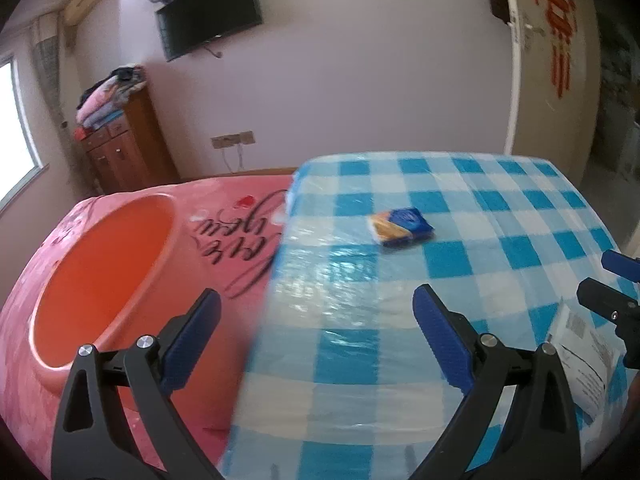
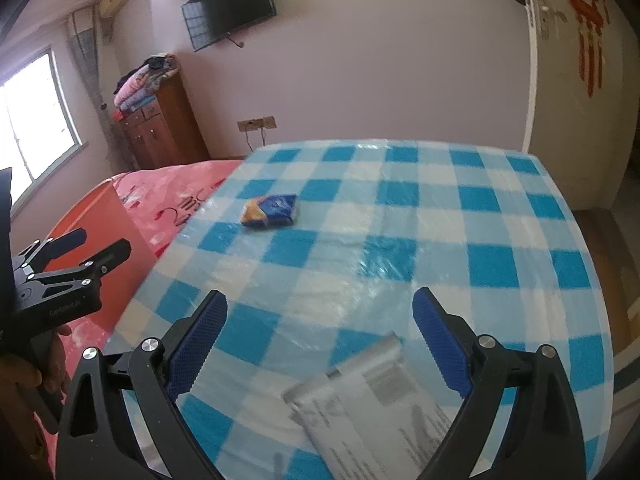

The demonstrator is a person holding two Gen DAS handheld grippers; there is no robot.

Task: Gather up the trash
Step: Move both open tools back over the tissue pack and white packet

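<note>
A blue and orange snack packet (image 1: 402, 227) lies on the blue-checked table (image 1: 500, 216); it also shows in the right wrist view (image 2: 271, 210). A white and grey printed mailer bag (image 2: 372, 404) lies at the table's near edge, seen at the right in the left wrist view (image 1: 584, 364). My left gripper (image 1: 316, 344) is open and empty, hovering over the table's left edge beside an orange tub (image 1: 108, 280). My right gripper (image 2: 320, 344) is open and empty just above the mailer bag. Each gripper shows in the other's view: the right (image 1: 612, 292), the left (image 2: 80, 248).
The orange tub sits on a pink bedspread (image 1: 248, 236) left of the table; the tub's side also shows in the right wrist view (image 2: 100, 224). A wooden cabinet (image 1: 124, 148) with folded clothes stands by the far wall. A white door (image 1: 556, 60) is at the right.
</note>
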